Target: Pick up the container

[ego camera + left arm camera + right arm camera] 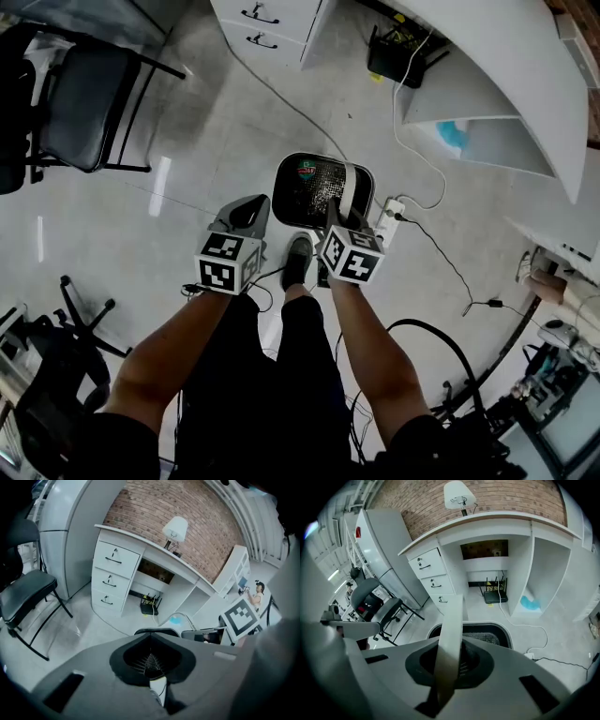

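A black mesh container with a white strap handle hangs above the floor in front of the person's legs. My right gripper is shut on that handle, which runs up between its jaws in the right gripper view as a white strap over the container. My left gripper sits against the container's left rim, jaws closed there. In the left gripper view the mesh fills the gap of the left gripper, and the container's rim shows just beyond.
A black chair stands at the left, with a white drawer unit and a curved white desk behind. A power strip and cables lie on the floor at the right. The person's shoe is under the container.
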`<state>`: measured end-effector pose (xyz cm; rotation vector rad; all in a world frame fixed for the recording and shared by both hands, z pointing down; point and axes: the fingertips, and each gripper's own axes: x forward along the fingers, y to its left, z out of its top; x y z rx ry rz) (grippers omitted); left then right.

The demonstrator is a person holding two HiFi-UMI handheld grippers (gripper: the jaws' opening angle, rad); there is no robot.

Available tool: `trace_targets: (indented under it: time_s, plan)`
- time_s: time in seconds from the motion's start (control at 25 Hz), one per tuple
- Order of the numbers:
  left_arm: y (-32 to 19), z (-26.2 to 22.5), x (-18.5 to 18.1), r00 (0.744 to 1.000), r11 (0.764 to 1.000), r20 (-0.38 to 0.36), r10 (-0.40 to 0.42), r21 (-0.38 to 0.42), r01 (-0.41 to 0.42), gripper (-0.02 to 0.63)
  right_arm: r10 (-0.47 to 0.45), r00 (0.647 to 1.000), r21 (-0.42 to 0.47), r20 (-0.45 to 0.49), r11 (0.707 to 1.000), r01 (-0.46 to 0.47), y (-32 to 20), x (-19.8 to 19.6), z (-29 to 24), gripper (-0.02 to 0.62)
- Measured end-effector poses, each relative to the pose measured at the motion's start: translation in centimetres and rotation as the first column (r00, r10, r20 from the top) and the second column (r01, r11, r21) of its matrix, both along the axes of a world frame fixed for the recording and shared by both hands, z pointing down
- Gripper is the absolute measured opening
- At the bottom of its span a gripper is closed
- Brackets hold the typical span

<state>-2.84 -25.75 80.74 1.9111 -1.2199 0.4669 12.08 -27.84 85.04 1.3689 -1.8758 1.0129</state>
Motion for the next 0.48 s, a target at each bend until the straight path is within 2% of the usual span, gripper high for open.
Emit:
trace_targets:
  time_s: [0.2, 0.48]
  plan:
    - [0.3, -5.4, 1.4, 1.0, 0.999, -0.006, 0.027, 0.042, -0.027, 0.012, -0.032, 0.999, 0.035, 0.03, 0.999, 0.031, 0.2, -0.1, -6.1, 0.023]
    - [-0.1, -12.7, 2.0, 0.999, 0.993, -0.036, 0.01, 0.114, -0.006, 0.012, -0.055, 0.998, 0.086, 0.042, 0.995, 0.051, 0.5, 0.3, -13.7, 0.023]
